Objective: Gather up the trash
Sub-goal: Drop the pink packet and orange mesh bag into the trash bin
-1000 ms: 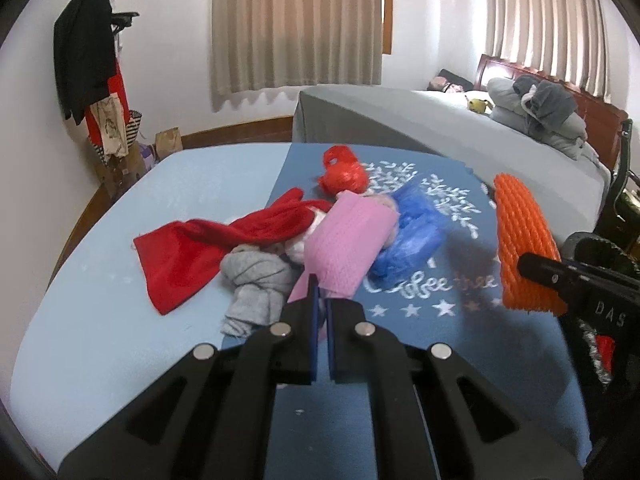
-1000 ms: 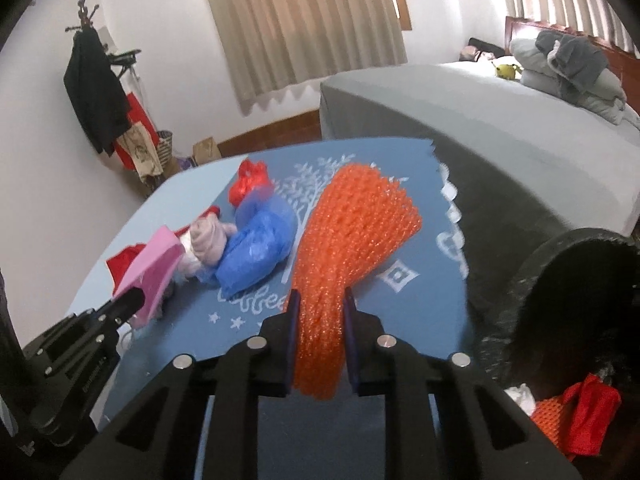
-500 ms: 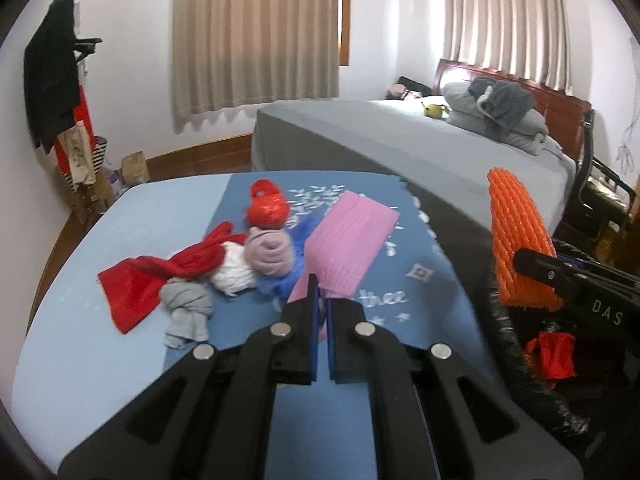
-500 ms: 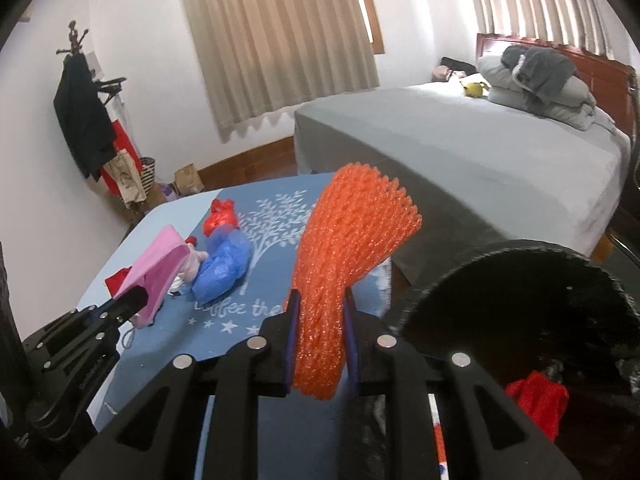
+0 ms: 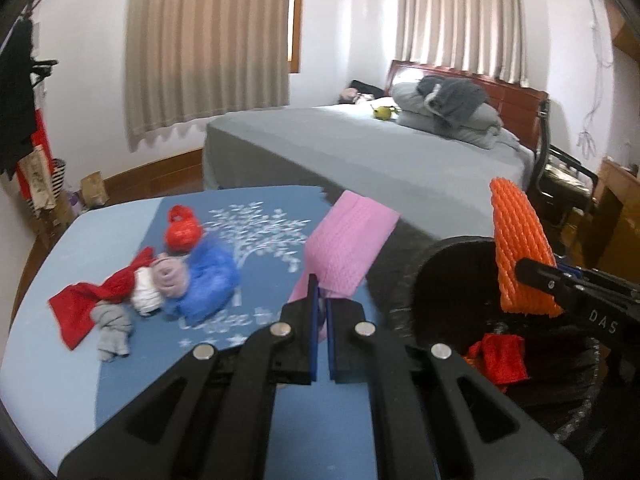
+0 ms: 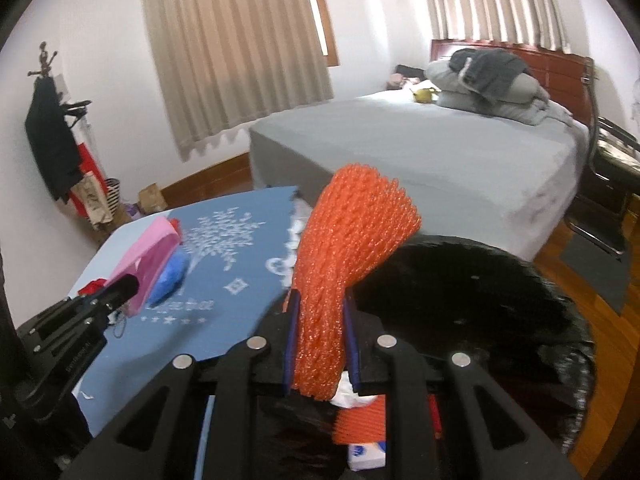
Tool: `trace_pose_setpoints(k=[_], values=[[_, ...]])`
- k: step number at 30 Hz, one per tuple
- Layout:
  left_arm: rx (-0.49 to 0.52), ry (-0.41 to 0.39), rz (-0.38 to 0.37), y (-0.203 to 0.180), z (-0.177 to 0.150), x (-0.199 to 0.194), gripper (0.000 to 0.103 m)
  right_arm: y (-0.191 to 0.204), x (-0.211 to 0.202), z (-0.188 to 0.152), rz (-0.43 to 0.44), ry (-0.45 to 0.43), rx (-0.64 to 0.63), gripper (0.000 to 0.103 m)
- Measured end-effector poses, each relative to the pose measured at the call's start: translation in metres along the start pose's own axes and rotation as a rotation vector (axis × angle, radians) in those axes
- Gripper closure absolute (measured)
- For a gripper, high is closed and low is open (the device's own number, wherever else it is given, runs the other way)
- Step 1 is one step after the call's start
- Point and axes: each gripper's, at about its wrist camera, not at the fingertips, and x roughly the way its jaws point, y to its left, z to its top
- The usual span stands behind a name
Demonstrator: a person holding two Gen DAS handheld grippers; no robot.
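Observation:
My left gripper [image 5: 321, 306] is shut on a pink foam sheet [image 5: 348, 244] and holds it in the air at the table's right edge, next to the black trash bin [image 5: 416, 280]. My right gripper [image 6: 318, 312] is shut on an orange foam net [image 6: 348, 248] and holds it upright over the bin's opening [image 6: 472, 280]; the net also shows in the left wrist view [image 5: 520, 248]. Red and white trash [image 5: 500, 362] lies inside the bin. The left gripper and pink sheet [image 6: 148, 256] show at the left of the right wrist view.
On the blue table [image 5: 48, 360] lie a red cloth [image 5: 84, 304], a grey sock [image 5: 114, 330], rolled socks [image 5: 160, 284], a blue plastic bag [image 5: 210, 280] and a red bag [image 5: 182, 230]. A grey bed [image 5: 380, 152] stands behind. A coat rack [image 6: 52, 132] is at the far left.
Both grippers have moved right, away from the table's pile and toward the bin, each carrying its piece. The orange net now stands over the bin opening; the pink sheet is beside the bin.

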Motion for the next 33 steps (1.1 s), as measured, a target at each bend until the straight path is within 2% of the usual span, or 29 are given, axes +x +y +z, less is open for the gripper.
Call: trace_pose_setpoints(k=[12, 23, 27, 30, 32, 33], values=[[0.072, 0.003, -0.119, -0.065, 0.003, 0.018, 0.100, -0.060, -0.023, -0.009, -0.120, -0.004, 0.063, 0.083], [0.108, 0.039, -0.191, -0.104, -0.004, 0.044, 0.100, -0.091, -0.031, -0.015, -0.180, 0.003, 0.085, 0.083], [0.113, 0.053, -0.221, -0.114, -0.006, 0.053, 0.098, -0.097, -0.030, -0.016, -0.198, 0.012, 0.092, 0.079], [0.113, 0.062, -0.246, -0.117, -0.007, 0.058, 0.085, -0.101, -0.029, -0.019, -0.215, 0.016, 0.098, 0.075], [0.108, 0.062, -0.261, -0.117, -0.008, 0.058, 0.059, -0.104, -0.029, -0.020, -0.226, 0.019, 0.105, 0.065], [0.105, 0.058, -0.264, -0.117, -0.008, 0.058, 0.056, -0.105, -0.029, -0.021, -0.232, 0.019, 0.108, 0.062]])
